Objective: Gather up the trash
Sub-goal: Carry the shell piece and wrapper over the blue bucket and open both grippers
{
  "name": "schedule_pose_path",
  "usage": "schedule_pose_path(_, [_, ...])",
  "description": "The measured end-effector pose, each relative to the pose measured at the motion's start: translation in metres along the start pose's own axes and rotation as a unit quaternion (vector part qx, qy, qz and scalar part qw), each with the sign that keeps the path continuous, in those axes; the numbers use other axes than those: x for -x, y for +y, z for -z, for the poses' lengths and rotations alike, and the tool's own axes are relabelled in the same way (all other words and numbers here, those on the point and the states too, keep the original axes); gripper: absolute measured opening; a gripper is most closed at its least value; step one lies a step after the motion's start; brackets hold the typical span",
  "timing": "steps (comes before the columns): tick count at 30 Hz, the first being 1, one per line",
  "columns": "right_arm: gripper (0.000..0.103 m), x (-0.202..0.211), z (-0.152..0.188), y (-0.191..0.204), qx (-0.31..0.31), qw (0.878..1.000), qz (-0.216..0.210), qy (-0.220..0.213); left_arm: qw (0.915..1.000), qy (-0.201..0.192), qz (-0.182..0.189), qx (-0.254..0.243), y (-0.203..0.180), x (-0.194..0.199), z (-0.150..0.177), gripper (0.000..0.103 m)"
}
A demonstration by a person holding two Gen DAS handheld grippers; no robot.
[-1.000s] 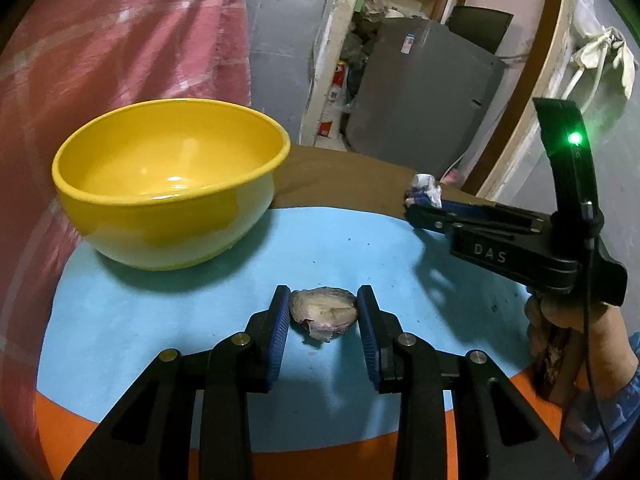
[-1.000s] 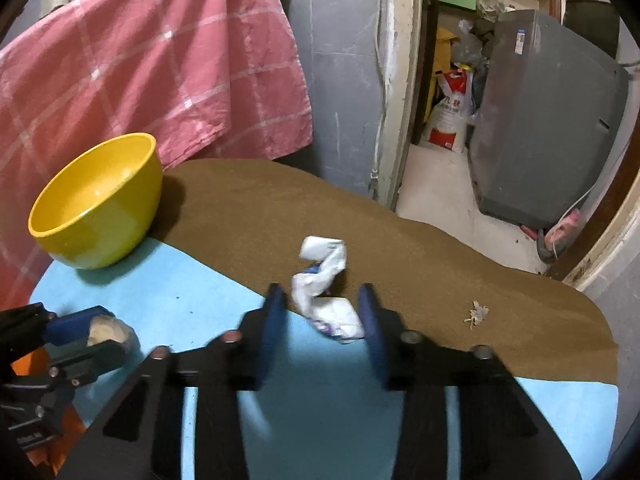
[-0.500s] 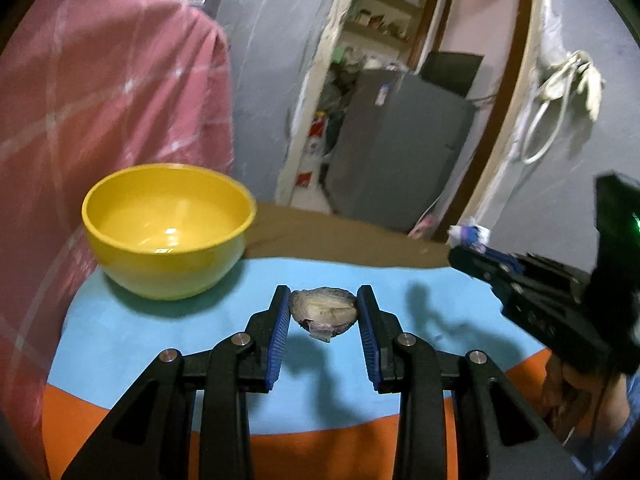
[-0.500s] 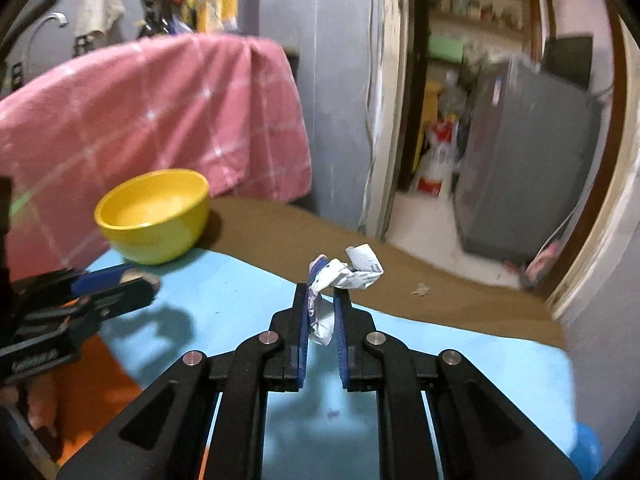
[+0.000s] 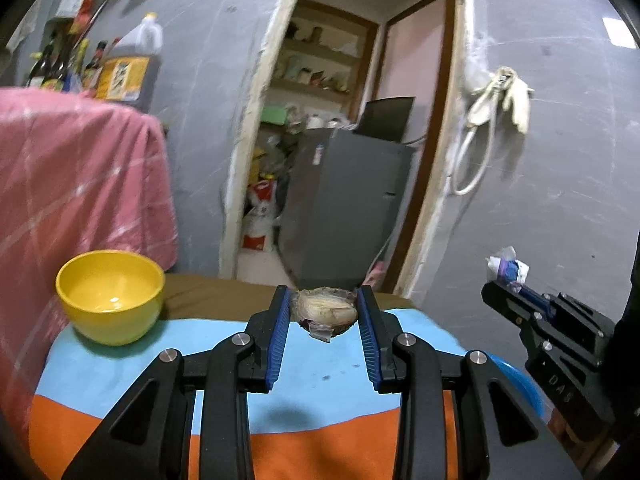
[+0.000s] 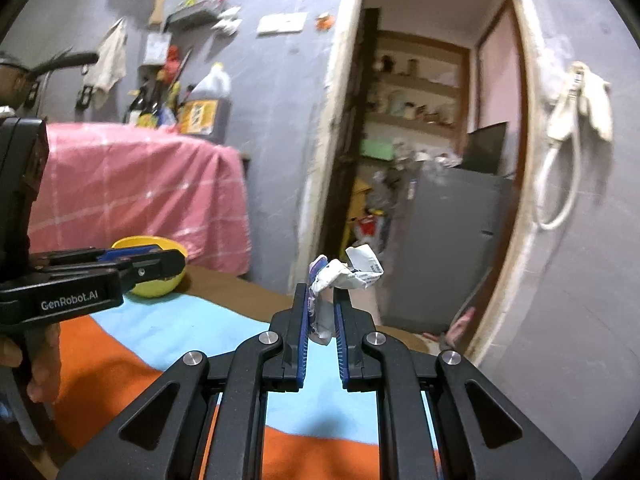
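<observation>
Between the fingers of the left gripper (image 5: 324, 316) sits a pale scrap of peel (image 5: 325, 314), pinched at its two ends by the blue pads and carried clear above the worktop (image 5: 224, 360). Off to that gripper's right, the right gripper (image 6: 323, 314) has its fingers pressed nearly together on a crumpled paper wrapper (image 6: 348, 274), most of which sticks up past the fingertips. Both pieces of trash are therefore off the cloth and in the air, so the pick-up step looks finished and the carry is the step in hand. A yellow bowl (image 5: 110, 296) stands ahead and to the left of the left fingers, near the worktop's far edge, in front of a pink cloth (image 5: 80, 184); it appears empty. If that bowl is the collecting place, the next move calls for bringing each load over its rim before spreading the fingers, one hand at a time to avoid crowding. No other bin is in view.
</observation>
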State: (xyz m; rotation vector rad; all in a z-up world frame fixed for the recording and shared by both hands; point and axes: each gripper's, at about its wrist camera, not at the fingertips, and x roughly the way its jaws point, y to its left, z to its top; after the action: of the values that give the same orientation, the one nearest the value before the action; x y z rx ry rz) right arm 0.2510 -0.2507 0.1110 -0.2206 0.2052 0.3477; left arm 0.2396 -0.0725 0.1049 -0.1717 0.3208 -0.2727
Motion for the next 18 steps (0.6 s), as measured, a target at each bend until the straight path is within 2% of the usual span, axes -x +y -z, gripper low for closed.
schedule_pose_path(5, [0.010,0.027,0.012,-0.017,-0.005,0.999,0.052,-0.010,0.9996,-0.002,0.022,-0.018,-0.033,0.001,0.003,0.029])
schedule_pose_path(11, [0.010,0.051,0.032,-0.044,-0.048,0.994,0.098,-0.023,0.9978,0.012,0.052,-0.040,-0.070,-0.011,0.010,0.029])
schedule_pose_path(18, [0.010,0.060,0.065,-0.092,-0.104,0.984,0.141,0.010,0.9933,0.047,0.090,-0.055,-0.119,-0.040,0.027,0.029])
